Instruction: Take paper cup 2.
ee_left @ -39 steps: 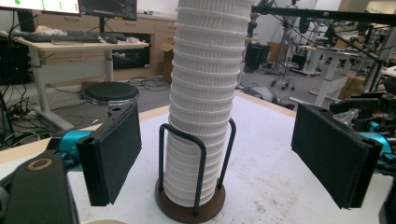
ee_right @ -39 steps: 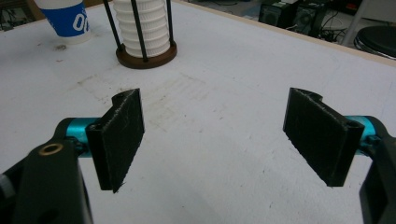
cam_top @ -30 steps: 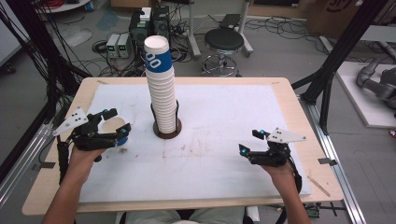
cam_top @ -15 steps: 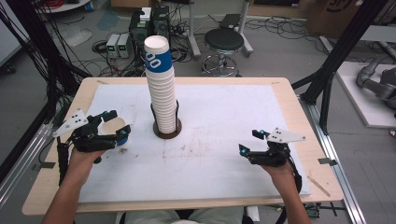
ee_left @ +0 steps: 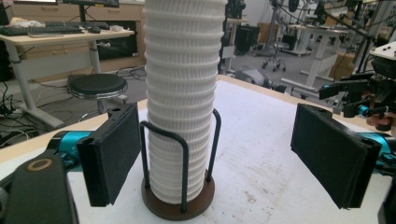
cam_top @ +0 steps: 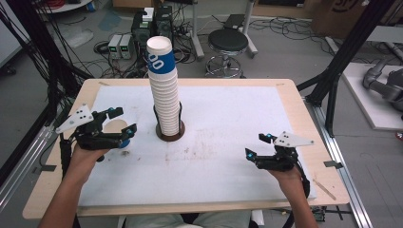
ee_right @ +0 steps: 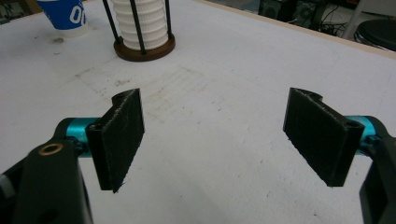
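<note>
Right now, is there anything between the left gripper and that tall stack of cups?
Nothing loose. The left gripper faces the cup stack with its fingers open and bare table between. Only the wire holder wraps the stack's lower part. A single blue cup sits under the gripper in the high view.

So the left gripper [cam_top: 119,122] is the one bit that's different: it sits a touch higher over the white mat [cam_top: 228,142] than a second ago, and its shape against the mat looks slightly shifted. There's a single blue cup [cam_top: 119,130] on the mat right under its jaws, peeking out more clearly now than in the earlier shots.
</note>
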`<state>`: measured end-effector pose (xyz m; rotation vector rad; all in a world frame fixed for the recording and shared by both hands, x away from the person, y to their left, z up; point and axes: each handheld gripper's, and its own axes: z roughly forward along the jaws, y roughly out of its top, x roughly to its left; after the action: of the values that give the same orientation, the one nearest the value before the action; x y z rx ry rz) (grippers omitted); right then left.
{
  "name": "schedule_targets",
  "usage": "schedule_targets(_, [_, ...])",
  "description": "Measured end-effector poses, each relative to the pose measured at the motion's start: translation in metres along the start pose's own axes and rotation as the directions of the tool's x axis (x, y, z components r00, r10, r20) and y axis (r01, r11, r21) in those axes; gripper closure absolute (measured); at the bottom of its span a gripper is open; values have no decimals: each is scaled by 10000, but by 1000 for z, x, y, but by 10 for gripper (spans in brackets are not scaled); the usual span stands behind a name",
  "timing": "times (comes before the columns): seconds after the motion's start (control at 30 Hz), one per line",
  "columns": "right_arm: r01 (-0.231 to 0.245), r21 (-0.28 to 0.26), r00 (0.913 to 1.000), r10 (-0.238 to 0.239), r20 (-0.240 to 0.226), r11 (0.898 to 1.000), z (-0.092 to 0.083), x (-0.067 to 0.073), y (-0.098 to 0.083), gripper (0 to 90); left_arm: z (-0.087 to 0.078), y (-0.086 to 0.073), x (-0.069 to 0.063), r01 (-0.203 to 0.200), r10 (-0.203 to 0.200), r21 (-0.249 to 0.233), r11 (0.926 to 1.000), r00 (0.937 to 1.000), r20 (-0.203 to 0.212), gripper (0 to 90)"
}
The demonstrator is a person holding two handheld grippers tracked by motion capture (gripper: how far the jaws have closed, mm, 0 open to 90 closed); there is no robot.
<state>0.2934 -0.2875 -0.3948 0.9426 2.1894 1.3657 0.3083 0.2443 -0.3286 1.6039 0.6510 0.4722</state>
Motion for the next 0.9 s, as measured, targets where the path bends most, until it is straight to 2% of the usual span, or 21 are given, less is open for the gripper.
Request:
schedule_targets(0.1, [39, 7, 10000, -39, -72, 10000, 0, 1, 1, 210, 5, 17, 0, -13, 13, -12, 10000, 9995, 321, 161])
schedule_targets(0.23, [22, -23, 9999, -22, -143, 10000, 0, 2, 2, 210, 12, 40, -1, 22, -13, -185, 9998, 9987, 512, 161])
schedule_targets(0.47, [61, -54, 9999, -62, -108, 10000, 0, 0, 2, 211, 23, 72, 2, 28, -12, -182, 9998, 9962, 871, 161])
schedule_targets(0.7, [7, -77, 10000, -8, -81, 10000, -2, 0, 1, 211, 30, 94, 10, -17, 28, -133, 9999, 9966, 827, 161])
schedule_targets(0.8, [22, -83, 10000, -23, -86, 10000, -2, 0, 1, 210, 34, 104, 13, -128, 127, 16, 9999, 9976, 676, 161])
schedule_targets(0.9, [9, -77, 10000, -9, -82, 10000, -2, 0, 1, 210, 40, 113, 15, -143, 132, 134, 9998, 9968, 787, 161])
